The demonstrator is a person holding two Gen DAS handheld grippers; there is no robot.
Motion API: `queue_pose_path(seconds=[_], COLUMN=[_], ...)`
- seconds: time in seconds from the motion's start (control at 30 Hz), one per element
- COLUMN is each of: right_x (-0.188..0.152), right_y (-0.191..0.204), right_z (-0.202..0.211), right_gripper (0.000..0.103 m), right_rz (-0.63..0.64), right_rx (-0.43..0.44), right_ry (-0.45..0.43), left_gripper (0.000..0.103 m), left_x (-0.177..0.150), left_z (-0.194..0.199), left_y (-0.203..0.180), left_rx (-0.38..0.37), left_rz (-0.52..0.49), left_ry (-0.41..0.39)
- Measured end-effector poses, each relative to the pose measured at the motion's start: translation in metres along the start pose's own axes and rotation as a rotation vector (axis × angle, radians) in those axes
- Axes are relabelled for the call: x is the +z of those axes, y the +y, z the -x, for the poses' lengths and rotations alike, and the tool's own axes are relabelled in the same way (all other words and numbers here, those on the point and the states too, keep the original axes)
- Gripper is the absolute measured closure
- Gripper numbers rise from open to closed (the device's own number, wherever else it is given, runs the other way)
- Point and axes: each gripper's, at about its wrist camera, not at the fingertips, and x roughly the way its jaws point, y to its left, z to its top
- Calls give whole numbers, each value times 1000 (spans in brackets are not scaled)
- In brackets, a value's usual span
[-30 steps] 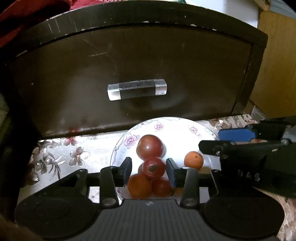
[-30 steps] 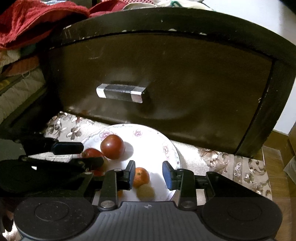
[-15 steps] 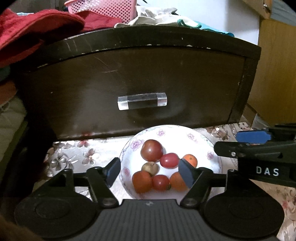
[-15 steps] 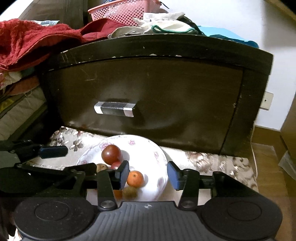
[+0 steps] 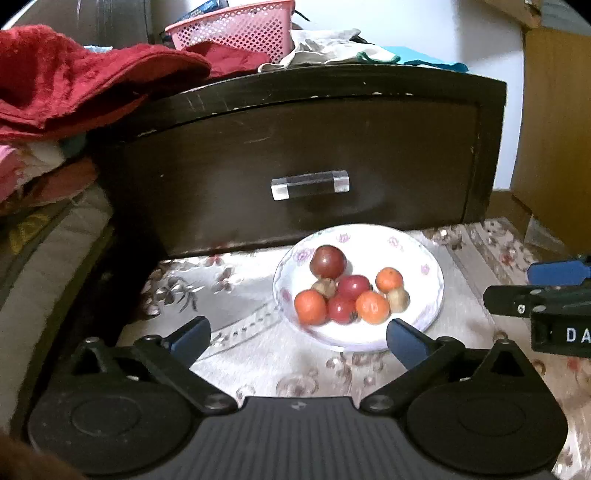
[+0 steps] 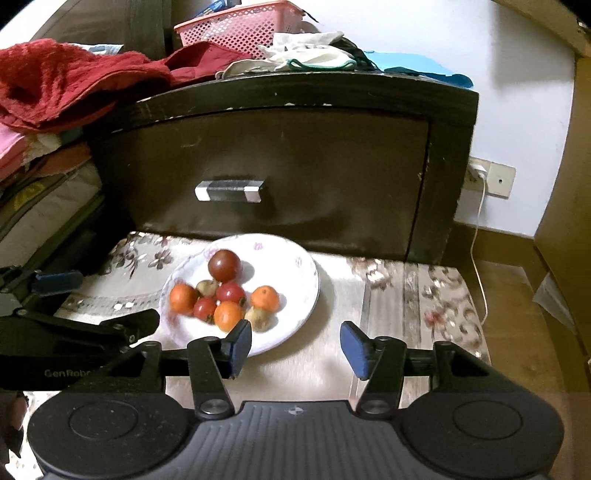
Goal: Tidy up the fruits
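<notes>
A white floral plate on the flowered cloth holds several small fruits: a dark red plum, red tomatoes, orange tangerines and brownish ones. My left gripper hangs just short of the plate, its jaws still opening wide and empty. My right gripper is at the plate's near right edge, jaws opening with nothing between them. The right gripper shows at the right edge of the left wrist view, and the left gripper at the left of the right wrist view.
A dark wooden drawer front with a clear handle stands right behind the plate. Red towels, a pink basket and clothes lie on top. A wall socket with a cable is at the right, a wooden cabinet beyond.
Both grippers have drawn back and up from the plate and opened. The red tomato that sat between the left jaws and the tangerine by the right jaws now lie on the plate.
</notes>
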Motion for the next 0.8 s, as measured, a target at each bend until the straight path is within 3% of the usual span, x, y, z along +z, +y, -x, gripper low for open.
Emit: queue_pose_path(seconds=[0.8], right_x=[-51], right_y=[25], right_z=[66], right_gripper=[49], right_rz=[20], right_rx=[21], right_ry=[1], left_gripper=[0], left_x=[-47], left_z=[68], left_y=[-7], left_rx=[1], left_rz=[49], left_ry=[22])
